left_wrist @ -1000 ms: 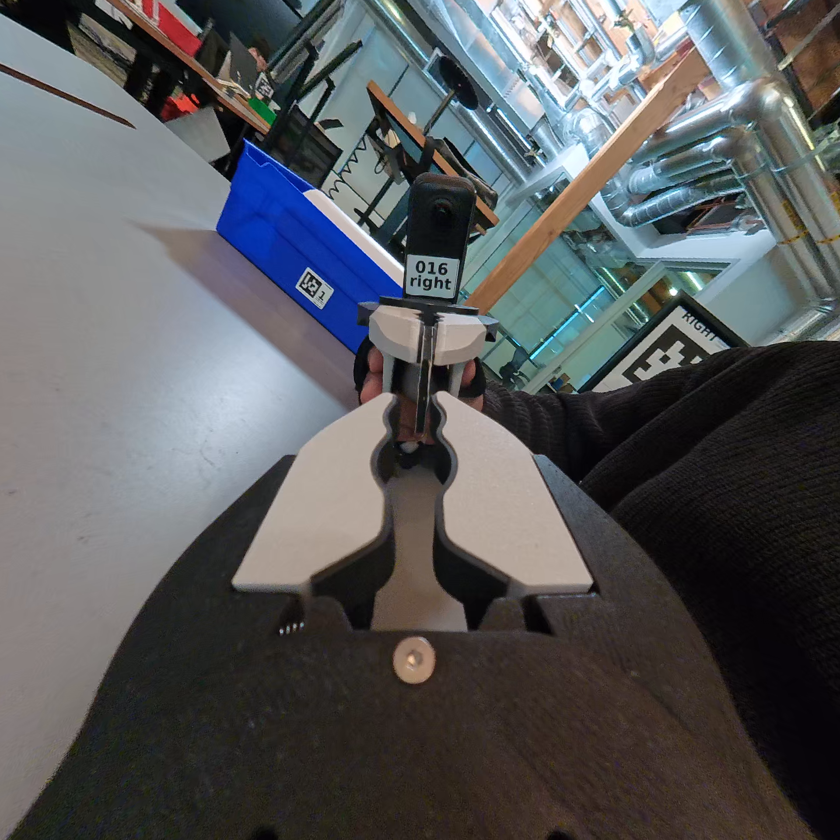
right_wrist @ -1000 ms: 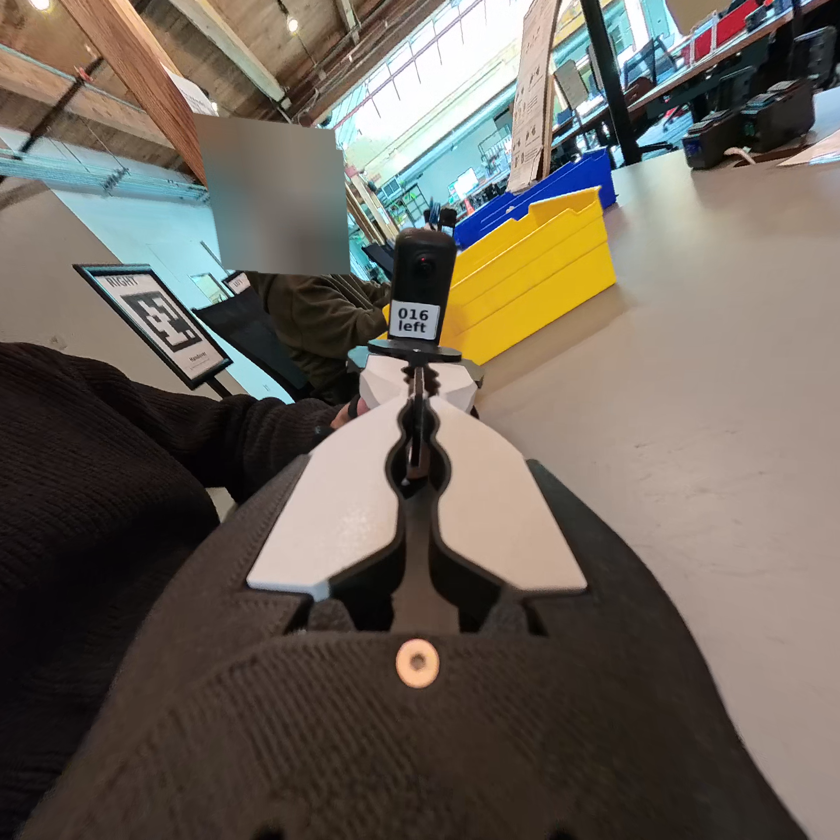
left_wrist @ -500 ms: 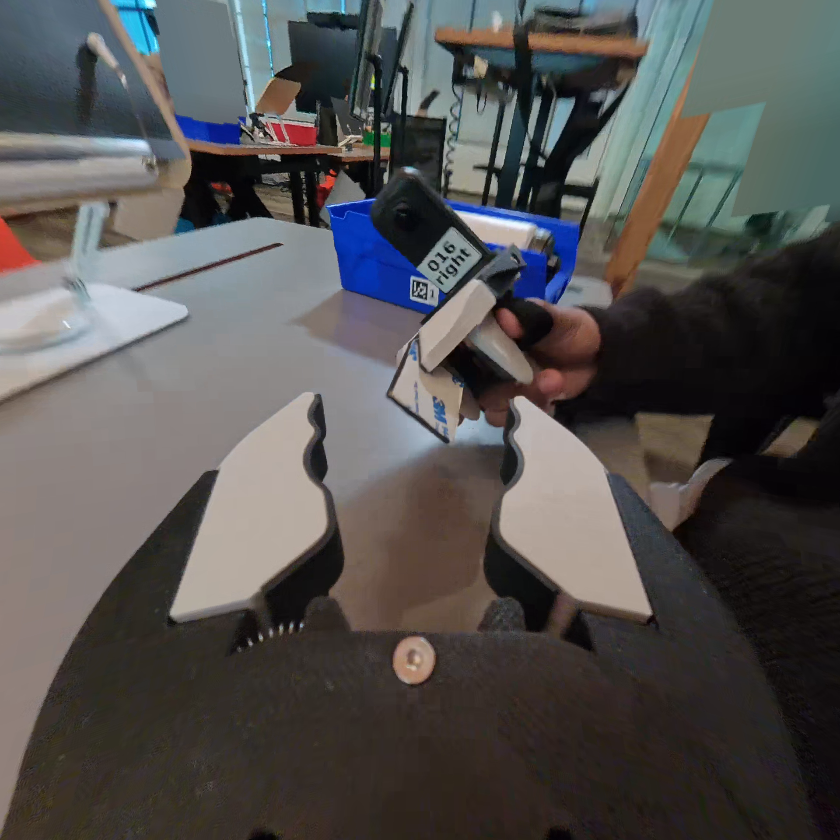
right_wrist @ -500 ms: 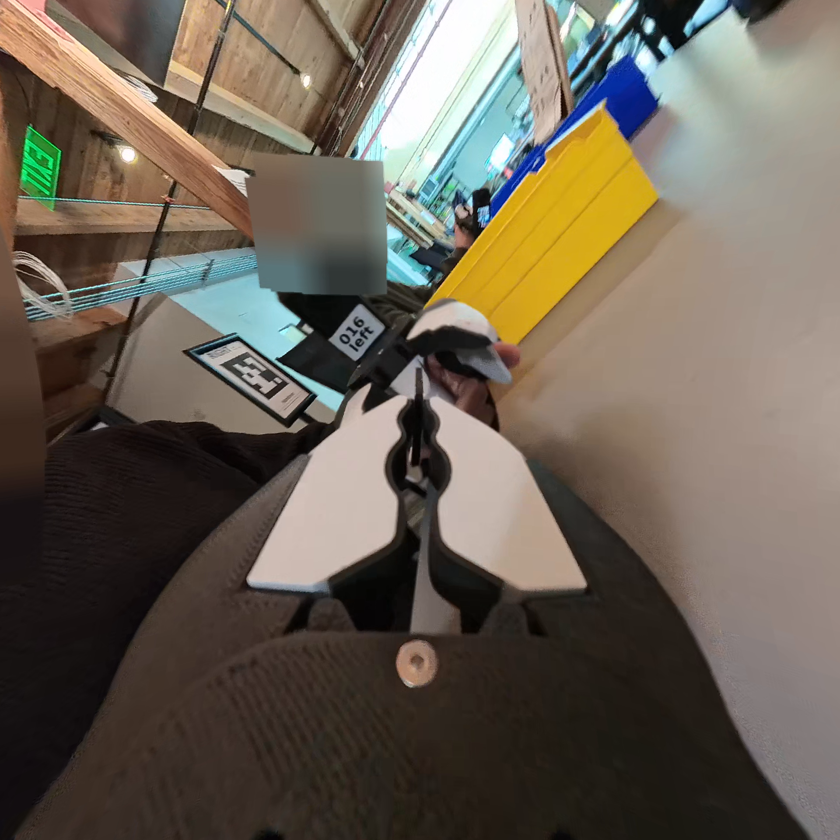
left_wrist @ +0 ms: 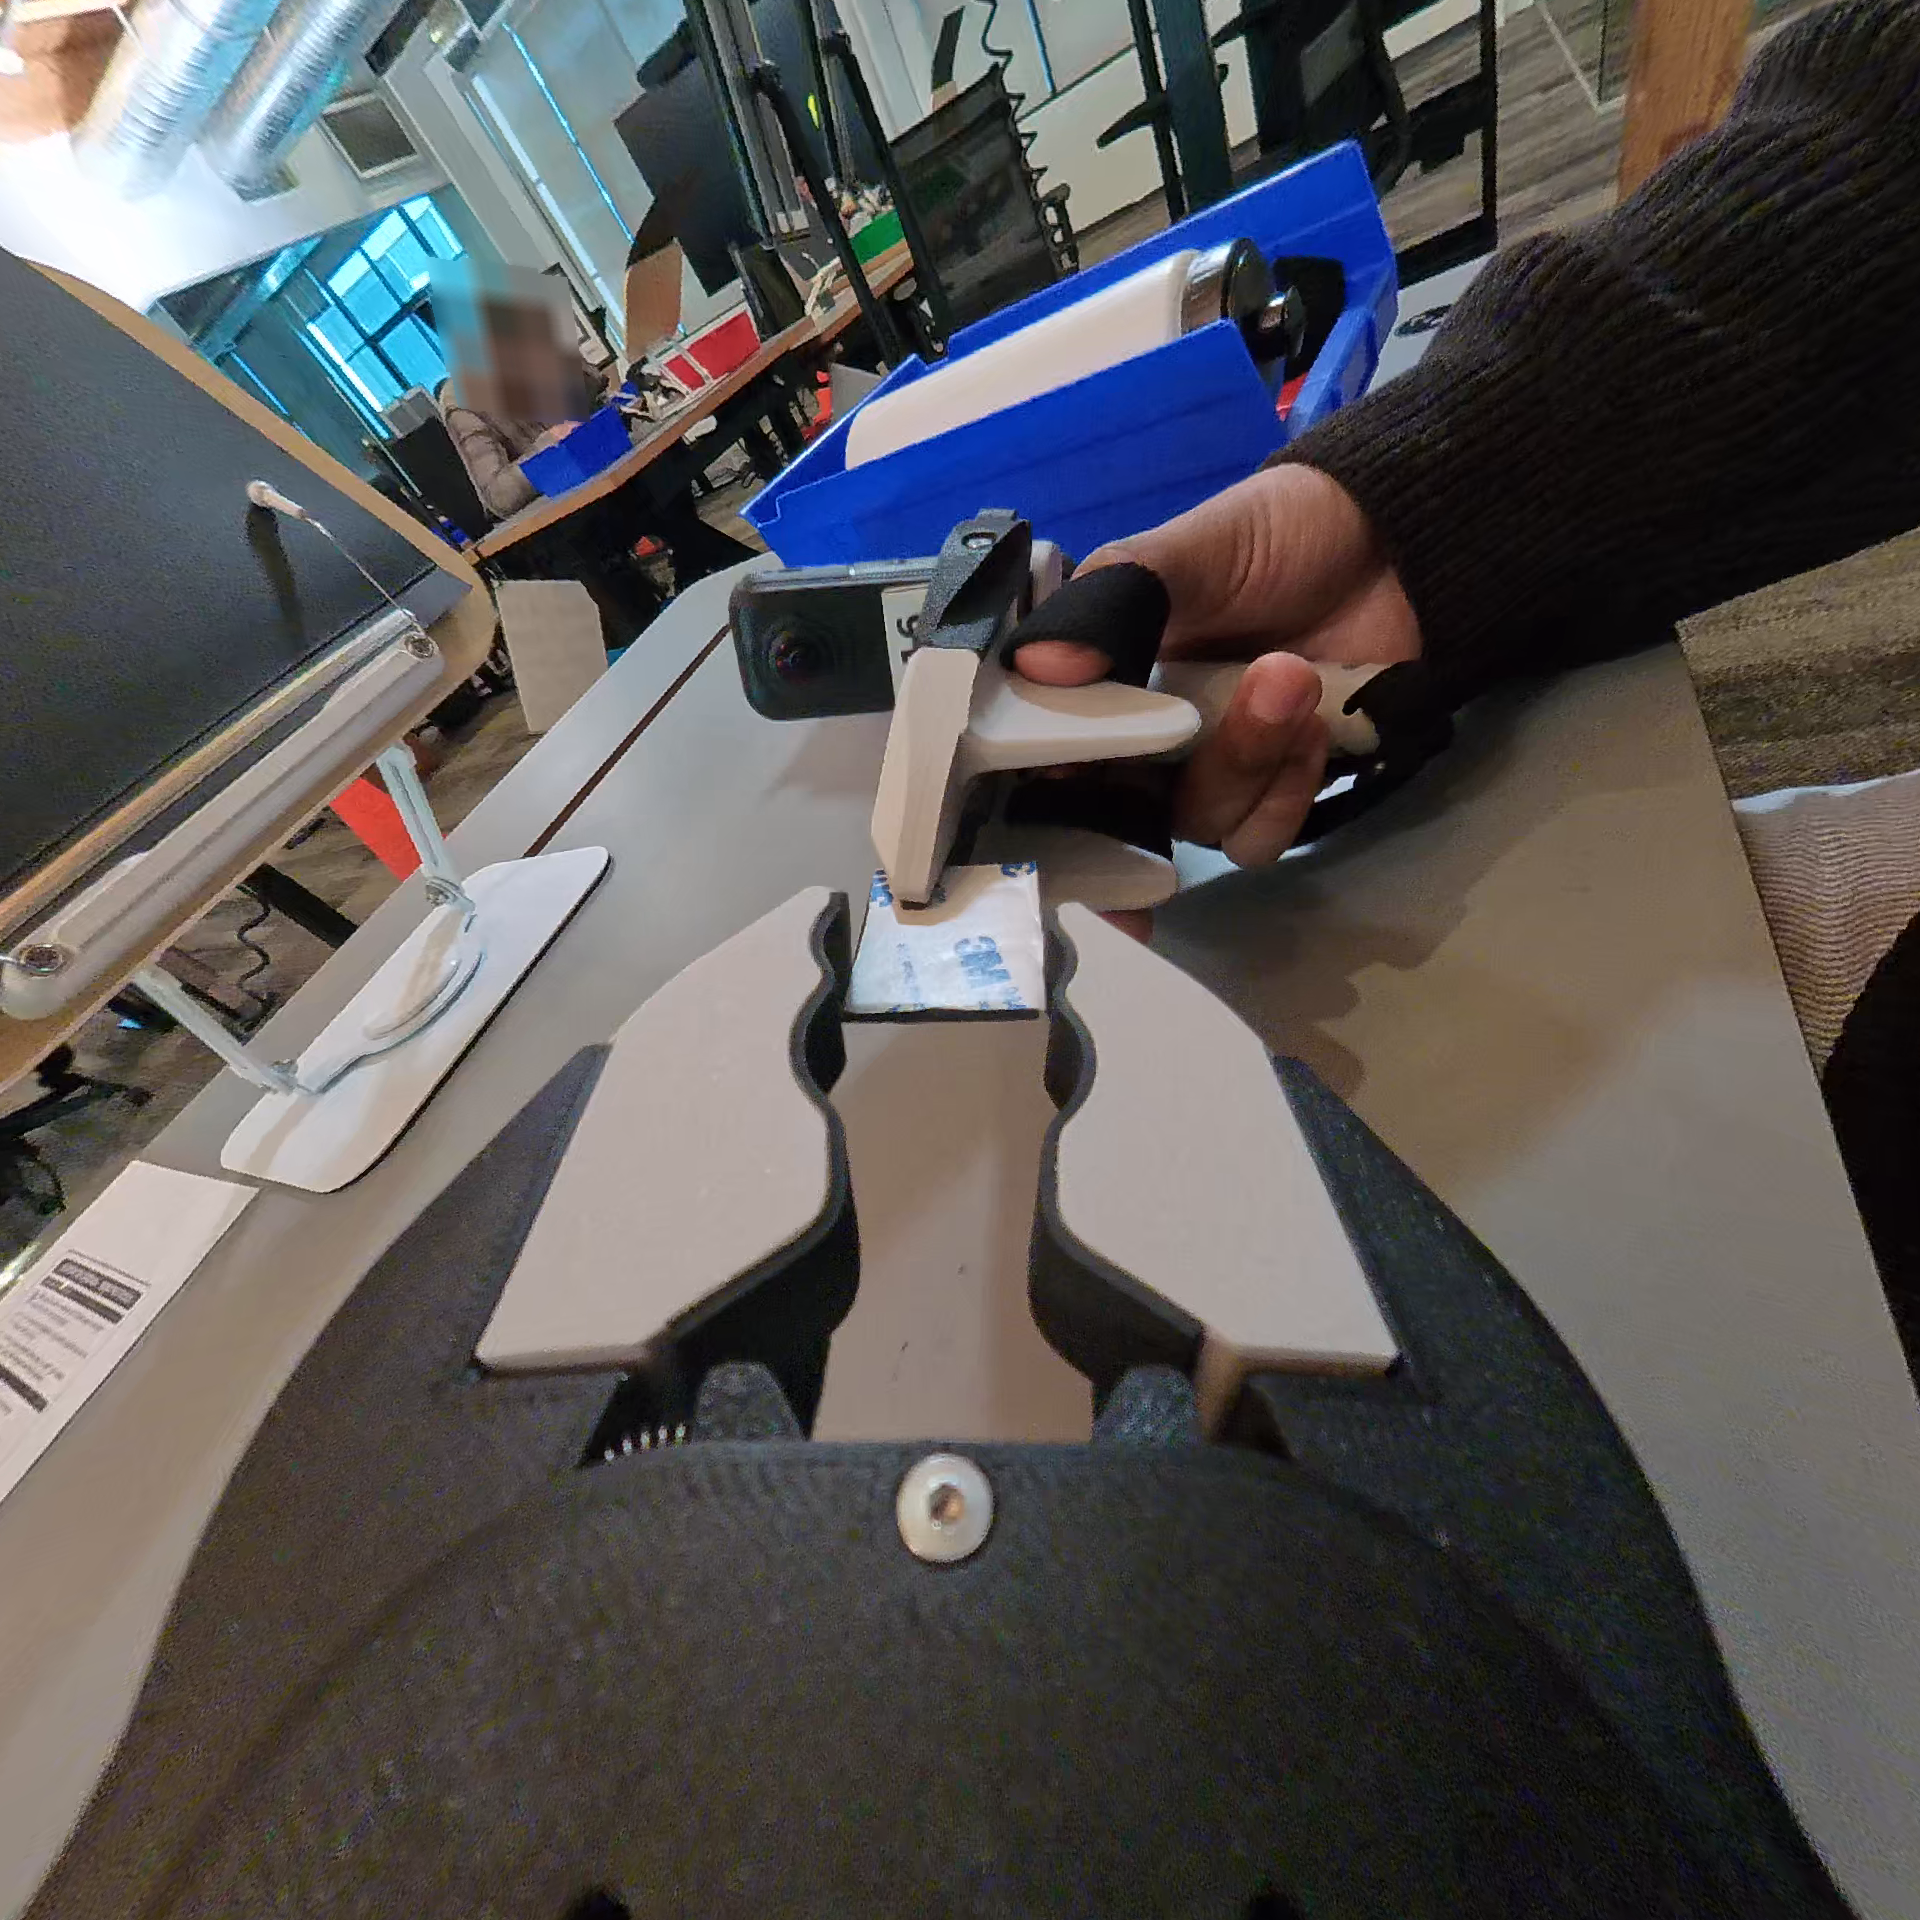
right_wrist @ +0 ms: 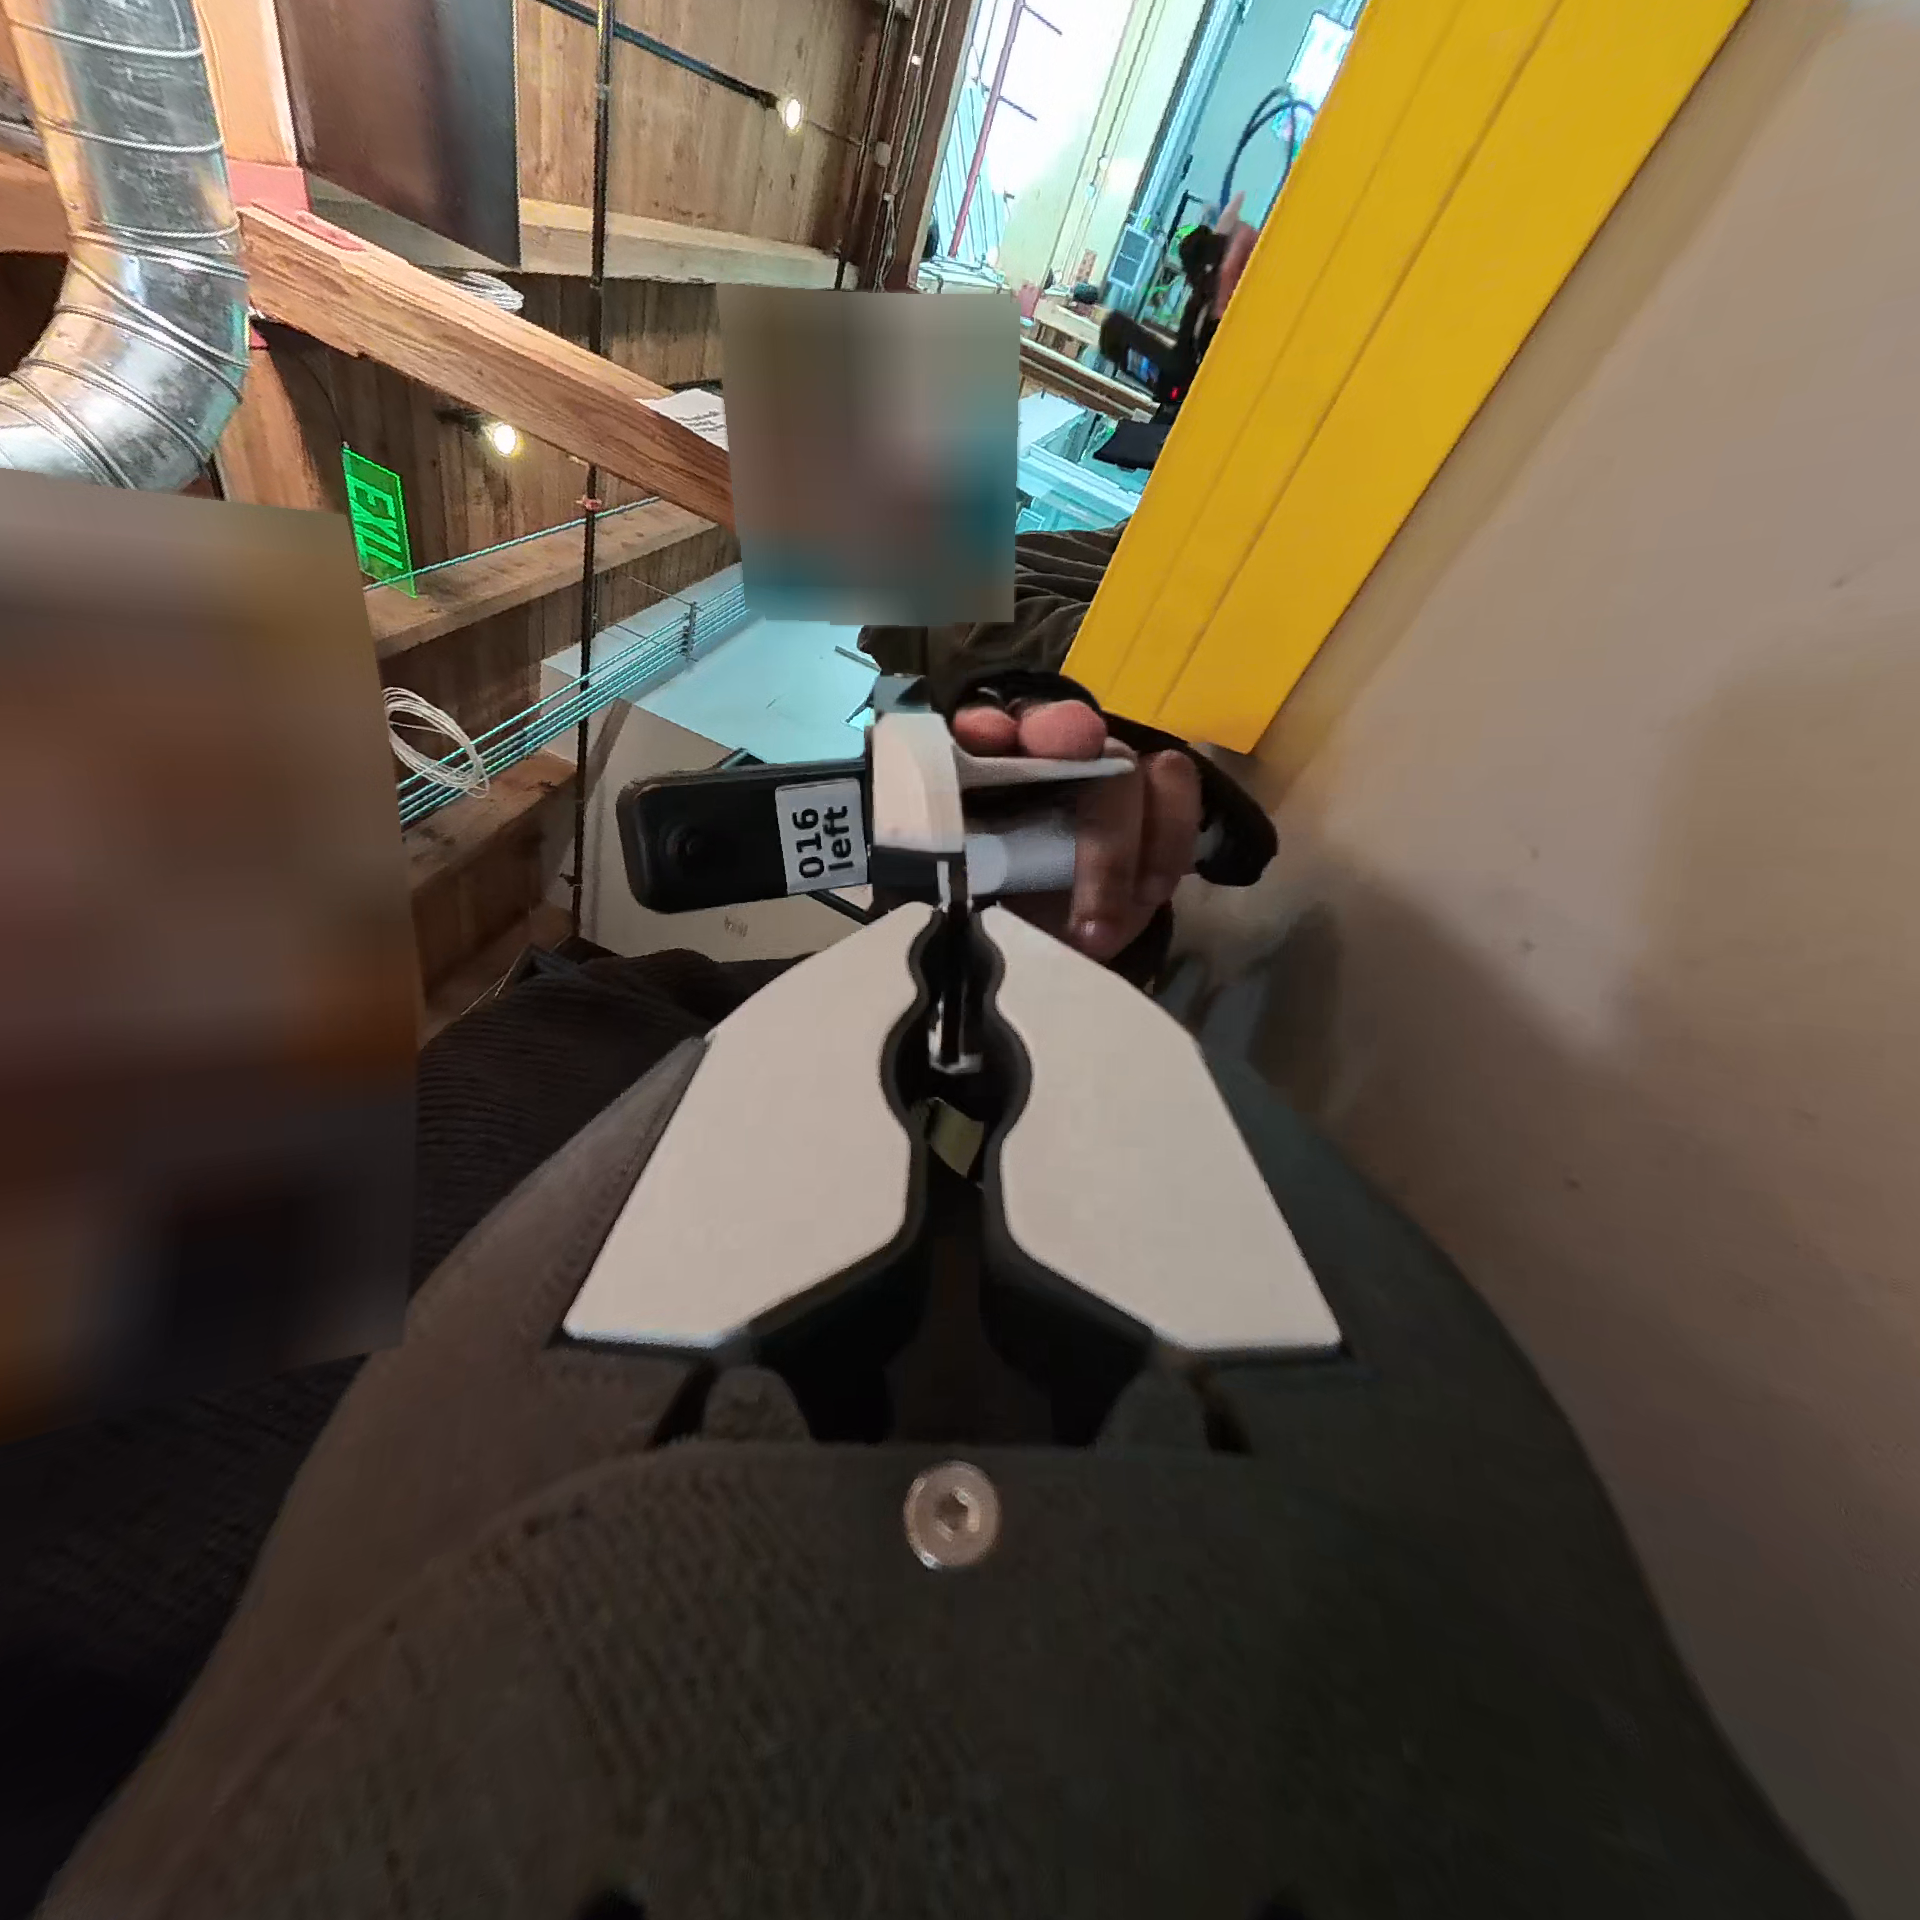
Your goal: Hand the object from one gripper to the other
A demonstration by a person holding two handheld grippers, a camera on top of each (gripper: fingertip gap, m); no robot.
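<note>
Grey tabletop point(left_wrist: 1507, 1091) fills the near ground of a workshop with wooden beams and metal ducts overhead. Only the left wrist view shows the blue bin point(left_wrist: 1060, 457) holding a white roll, and a monitor stand's flat white base point(left_wrist: 416, 997) on the table's left; only the right wrist view shows the yellow bin point(right_wrist: 1351, 364) against the table.

Left gripper point(left_wrist: 945, 977) has its jaws parted to the width of the card, one finger point(left_wrist: 707, 1122) at each side edge, touching or just beside it; whether they press it cannot be told. Right gripper point(right_wrist: 951, 987) has its jaws closed on the same card, seen there only edge-on as a thin line between the fingers.

Between both grippers, above the table, sits the card point(left_wrist: 951, 961), a small flat white square with blue print. In the left view its broad face is turned up toward the camera, lying roughly level, with its far edge pinched by the right gripper's tips point(left_wrist: 914, 883), which come down from above.
</note>
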